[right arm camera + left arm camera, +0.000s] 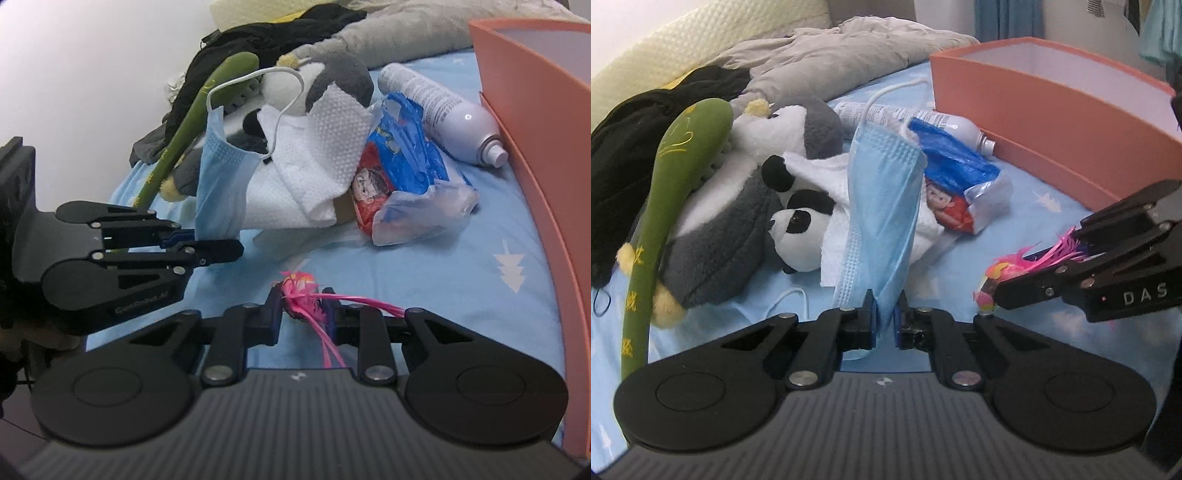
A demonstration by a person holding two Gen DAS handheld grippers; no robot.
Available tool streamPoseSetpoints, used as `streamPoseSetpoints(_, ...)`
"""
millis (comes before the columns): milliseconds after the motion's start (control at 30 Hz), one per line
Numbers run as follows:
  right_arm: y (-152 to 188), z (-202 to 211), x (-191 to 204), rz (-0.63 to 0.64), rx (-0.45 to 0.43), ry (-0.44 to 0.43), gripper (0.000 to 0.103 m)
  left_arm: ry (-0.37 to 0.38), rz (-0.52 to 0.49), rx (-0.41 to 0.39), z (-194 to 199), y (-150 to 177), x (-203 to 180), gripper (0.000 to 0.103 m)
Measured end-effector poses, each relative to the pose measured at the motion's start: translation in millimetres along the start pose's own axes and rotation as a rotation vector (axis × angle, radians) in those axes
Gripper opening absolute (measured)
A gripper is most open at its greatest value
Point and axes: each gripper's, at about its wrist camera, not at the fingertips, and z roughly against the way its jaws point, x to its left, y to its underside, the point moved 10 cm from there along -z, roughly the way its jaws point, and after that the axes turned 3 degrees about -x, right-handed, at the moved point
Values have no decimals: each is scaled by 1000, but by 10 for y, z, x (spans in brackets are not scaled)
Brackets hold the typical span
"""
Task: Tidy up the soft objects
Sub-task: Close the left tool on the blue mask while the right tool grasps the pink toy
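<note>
The left gripper has its fingers pinching the lower end of a blue face mask, which stands up from the grip with one ear loop arching over the pile behind. The right gripper has its fingers closed on a small pink feathered toy, whose long pink strands trail back across the gripper body; the toy sits low over the blue bed sheet.

Beyond the mask lie a white paper towel, a panda plush, a grey-and-white plush, a green massage stick and a blue snack bag, heaped toward the far side of the bed. An orange box stands open near the bed's right edge, a white spray can lying against its wall.

Both picks look made, so this is the grasp-and-lift step. Next, each item probably needs carrying over the box's wall and releasing inside, lifting the mask high enough that its loop clears the plush.
</note>
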Motion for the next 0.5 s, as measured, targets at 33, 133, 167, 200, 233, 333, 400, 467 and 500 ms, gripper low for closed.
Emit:
streamPoseSetpoints(33, -2, 32, 12, 8, -6, 6, 27, 6, 23, 4, 31, 5, -21, 10)
streamPoseSetpoints(133, 1, 142, 17, 25, -19, 27, 27, 14, 85, 10, 137, 33, -78, 10)
streamPoseSetpoints(167, 5, 189, 19, 28, -23, 34, 27, 13, 107, 7, 187, 39, -89, 10)
streamPoseSetpoints(200, 10, 228, 22, 32, -27, 39, 27, 17, 132, 6, 229, 48, -96, 10)
streamPoseSetpoints(233, 16, 269, 26, 38, -31, 44, 27, 26, 163, 7, 274, 61, -108, 10)
streamPoseSetpoints(333, 55, 394, 48, 51, -39, 62, 27, 41, 247, 4, 409, 101, -147, 10)
streamPoseSetpoints(400, 76, 481, 73, 54, -46, 71, 27, 59, 330, 4, 490, 119, -180, 10)
streamPoseSetpoints(467, 99, 569, 110, 61, -52, 79, 27, 50, 380, -6, 574, 109, -239, 10)
streamPoseSetpoints(500, 107, 612, 131, 64, -56, 87, 27, 43, 393, -13, 613, 95, -279, 10)
